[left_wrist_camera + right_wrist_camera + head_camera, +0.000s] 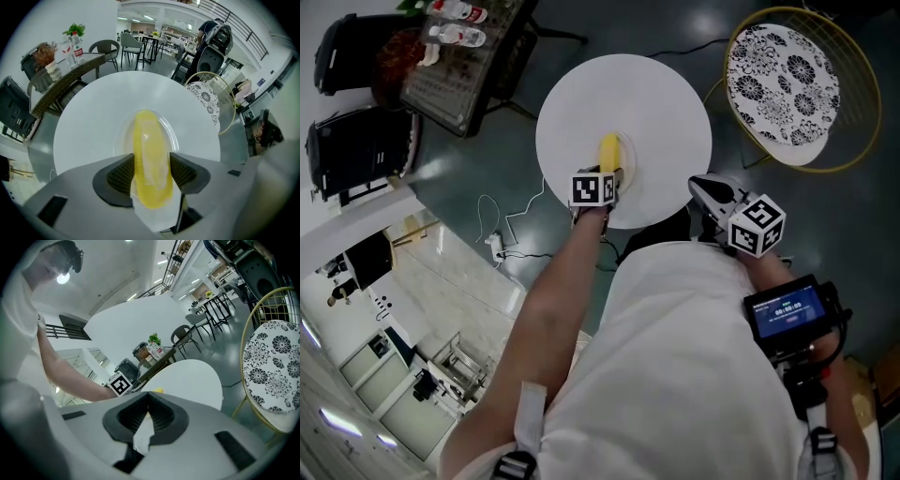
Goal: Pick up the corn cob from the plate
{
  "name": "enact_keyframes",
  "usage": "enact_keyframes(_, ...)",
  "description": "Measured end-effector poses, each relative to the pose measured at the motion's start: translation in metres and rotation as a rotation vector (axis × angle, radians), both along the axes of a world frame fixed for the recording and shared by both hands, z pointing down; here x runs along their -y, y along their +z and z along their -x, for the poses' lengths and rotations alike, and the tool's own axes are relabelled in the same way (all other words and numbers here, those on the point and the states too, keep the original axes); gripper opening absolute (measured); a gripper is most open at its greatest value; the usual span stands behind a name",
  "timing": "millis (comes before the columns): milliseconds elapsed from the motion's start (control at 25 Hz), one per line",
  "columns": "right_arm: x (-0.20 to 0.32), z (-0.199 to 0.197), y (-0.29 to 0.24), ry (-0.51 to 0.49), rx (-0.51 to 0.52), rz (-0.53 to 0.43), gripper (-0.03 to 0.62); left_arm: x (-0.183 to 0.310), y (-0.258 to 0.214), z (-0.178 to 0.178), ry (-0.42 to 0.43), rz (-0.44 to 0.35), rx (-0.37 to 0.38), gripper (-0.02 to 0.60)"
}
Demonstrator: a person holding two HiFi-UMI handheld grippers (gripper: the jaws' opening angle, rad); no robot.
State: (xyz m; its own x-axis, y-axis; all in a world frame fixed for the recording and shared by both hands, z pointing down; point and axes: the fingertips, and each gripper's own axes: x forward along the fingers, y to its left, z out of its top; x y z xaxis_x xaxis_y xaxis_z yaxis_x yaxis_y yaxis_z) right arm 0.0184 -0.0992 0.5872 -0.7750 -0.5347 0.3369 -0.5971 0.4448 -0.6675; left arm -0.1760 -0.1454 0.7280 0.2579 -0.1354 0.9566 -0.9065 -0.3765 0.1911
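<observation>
A person stands over a round white table [666,103], holding a gripper tool in each hand. A corn cob [147,140] lies in a shallow clear plate [176,137] near the middle of the table, its length running from 6 to 12 o'clock as the person faces it.

The left gripper [152,158] reaches over the near edge of the table and straddles the near end of the cob. Its two dark ribbed pads [123,174] press against the cob's sides at 9 and 3 o'clock, so the tool is pinching the cob. The far end of the cob appears to rest on the plate, so it does not look lifted yet.

The right gripper [148,399] hangs off the table's edge at about 4 o'clock. Its jaws are pressed together with nothing between them, and it plays no part.

A chair with a black-and-white patterned seat [783,80] stands at 2 o'clock from the table. A small side table with bottles [464,56] stands at 10 o'clock.

The step in hand seems to be the grasp itself, with the hold just made. The next move likely calls for a steady squeeze and a straight lift towards 12 o'clock overhead. The cob should stay level so its smooth, rounded body does not slip out of the pads or drag the light plate along
</observation>
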Motion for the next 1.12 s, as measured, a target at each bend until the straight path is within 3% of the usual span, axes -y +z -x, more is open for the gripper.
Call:
enact_keyframes(600, 0.008, 0.013, -0.004, -0.043, 0.01, -0.018, 0.008, -0.005, -0.023, -0.023, -0.01, -0.026, -0.185, 0.241)
enact_keyframes(1120, 0.008, 0.031, -0.011, -0.13, -0.01, -0.025, 0.008, -0.014, -0.046, -0.017, -0.124, -0.077, -0.296, 0.241)
